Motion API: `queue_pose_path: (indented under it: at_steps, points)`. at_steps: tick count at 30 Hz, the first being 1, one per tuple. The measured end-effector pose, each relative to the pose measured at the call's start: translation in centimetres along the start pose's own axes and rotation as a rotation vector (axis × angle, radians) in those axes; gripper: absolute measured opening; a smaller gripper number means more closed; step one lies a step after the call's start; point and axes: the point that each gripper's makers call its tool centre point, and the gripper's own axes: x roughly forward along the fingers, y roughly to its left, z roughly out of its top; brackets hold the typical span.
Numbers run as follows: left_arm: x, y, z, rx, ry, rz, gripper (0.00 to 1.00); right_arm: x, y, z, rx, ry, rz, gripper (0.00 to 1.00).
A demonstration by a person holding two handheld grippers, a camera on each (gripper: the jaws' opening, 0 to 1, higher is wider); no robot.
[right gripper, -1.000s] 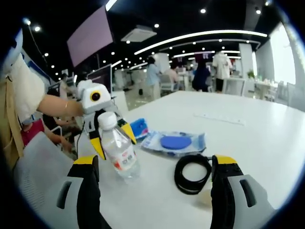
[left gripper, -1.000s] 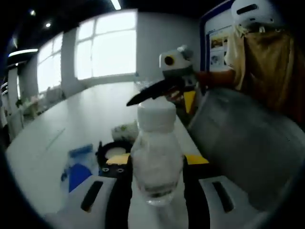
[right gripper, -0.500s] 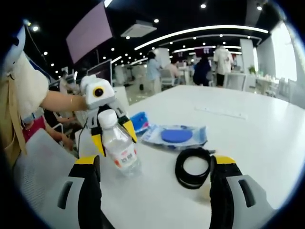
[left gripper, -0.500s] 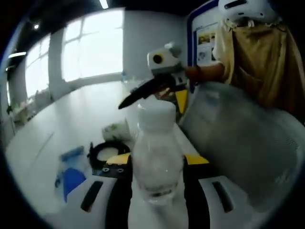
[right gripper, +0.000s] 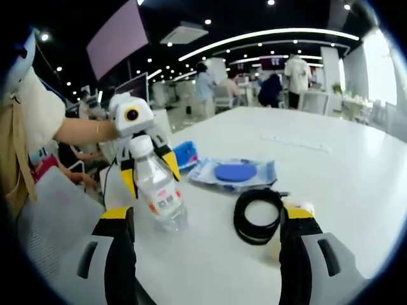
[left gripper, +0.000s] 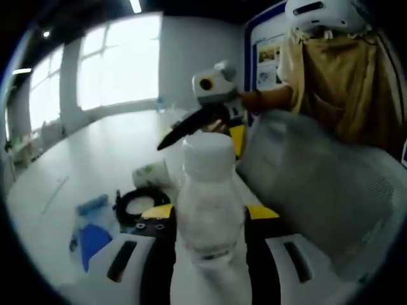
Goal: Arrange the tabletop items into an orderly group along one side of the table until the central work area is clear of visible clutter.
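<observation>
Bottle (left gripper: pixel 210 197) sits clamped between the left gripper (left gripper: pixel 206 222) fingers, more upright than a second ago, so placement near the desk (left gripper: pixel 82 159) edge looks close. Beyond the fingers lie one black ring (left gripper: pixel 141 202), one blue packet (left gripper: pixel 92 229).

Right gripper (right gripper: pixel 206 219) fingers stand wide apart, holding nothing; one bottle ahead-left, one ring between them, one packet and one small blue item (right gripper: pixel 184 154) beyond.

The left gripper view sits tight behind the bottle (left gripper: pixel 210 197), facing 12 o'clock; the right gripper view faces it across the desk (right gripper: pixel 356 178), sharing the bottle.
</observation>
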Motion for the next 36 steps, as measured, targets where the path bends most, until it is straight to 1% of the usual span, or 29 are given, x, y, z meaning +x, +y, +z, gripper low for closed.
queue_pose_path:
  at_steps: [3,5,7,9,10,11,13,14,16,17,18,19,20,21,22,26,28,30,32,33,34,35,36]
  points:
    - [0.0,0.1,0.0,-0.007,0.001,0.002,0.40,0.0,0.0,0.0,-0.001,0.001,0.000,0.94]
    - [0.0,0.3,0.0,-0.043,0.000,0.015,0.40,-0.1,-0.2,0.0,0.000,-0.001,-0.003,0.94]
    - [0.0,0.3,0.1,-0.051,-0.007,0.018,0.40,-0.2,-0.2,0.1,0.004,-0.008,-0.005,0.94]
    - [0.0,0.4,0.1,-0.084,-0.013,0.030,0.43,-0.2,-0.3,0.2,0.005,-0.013,-0.007,0.95]
    - [0.0,0.6,0.3,-0.083,-0.028,0.044,0.44,-0.2,-0.4,0.3,0.004,-0.015,-0.008,0.96]
    - [-0.2,1.1,0.8,-0.103,-0.056,0.068,0.46,-0.2,-0.4,0.3,0.006,-0.018,-0.009,0.96]
    - [-0.6,1.8,1.6,-0.164,-0.106,0.109,0.54,-0.2,-0.3,0.5,0.007,-0.026,-0.010,0.98]
    - [-0.8,1.9,1.9,-0.160,-0.122,0.118,0.57,-0.2,-0.3,0.6,0.008,-0.029,-0.010,0.98]
    - [-1.0,2.0,1.8,-0.161,-0.116,0.130,0.61,-0.2,-0.3,0.6,0.007,-0.031,-0.010,0.98]
    - [-1.1,2.1,1.7,-0.176,-0.109,0.144,0.63,-0.3,-0.3,0.7,0.005,-0.031,-0.010,0.98]
    - [-1.2,2.1,1.6,-0.172,-0.106,0.157,0.65,-0.3,-0.3,0.7,0.004,-0.033,-0.009,0.98]
    - [-1.3,2.1,1.5,-0.184,-0.109,0.168,0.68,-0.3,-0.3,0.8,0.005,-0.035,-0.009,0.99]
    - [-1.3,2.1,1.5,-0.218,-0.118,0.181,0.72,-0.3,-0.3,0.8,0.005,-0.036,-0.009,0.99]
    - [-1.4,2.2,1.5,-0.235,-0.126,0.197,0.78,-0.3,-0.3,0.9,0.004,-0.038,-0.010,0.99]
    - [-1.6,2.3,1.6,-0.226,-0.141,0.225,0.81,-0.3,-0.3,0.9,0.004,-0.039,-0.010,0.99]
    - [-2.1,3.3,1.3,-0.275,-0.161,0.362,0.93,-0.4,-0.3,1.1,0.005,-0.048,-0.013,0.99]
    - [-2.5,3.5,1.7,-0.250,-0.182,0.427,1.00,-0.4,-0.3,1.1,0.004,-0.046,-0.012,0.99]
    - [-2.4,3.0,1.8,-0.251,-0.176,0.436,1.00,-0.4,-0.2,1.1,0.000,-0.046,-0.008,0.99]
    - [-2.6,2.9,1.6,-0.261,-0.165,0.473,1.00,-0.4,-0.1,1.2,0.001,-0.049,-0.006,0.99]
    - [-2.9,3.2,1.5,-0.268,-0.160,0.514,1.00,-0.4,-0.1,1.2,0.000,-0.050,-0.006,0.99]
    - [-3.0,3.3,1.6,-0.266,-0.157,0.543,1.00,-0.4,-0.1,1.3,-0.002,-0.053,-0.006,0.99]
    - [-3.3,3.5,1.4,-0.271,-0.141,0.582,1.00,-0.4,-0.1,1.4,-0.001,-0.054,-0.006,0.99]
    - [-3.3,3.3,1.8,-0.260,-0.149,0.585,1.00,-0.4,-0.1,1.4,-0.002,-0.056,-0.005,0.99]
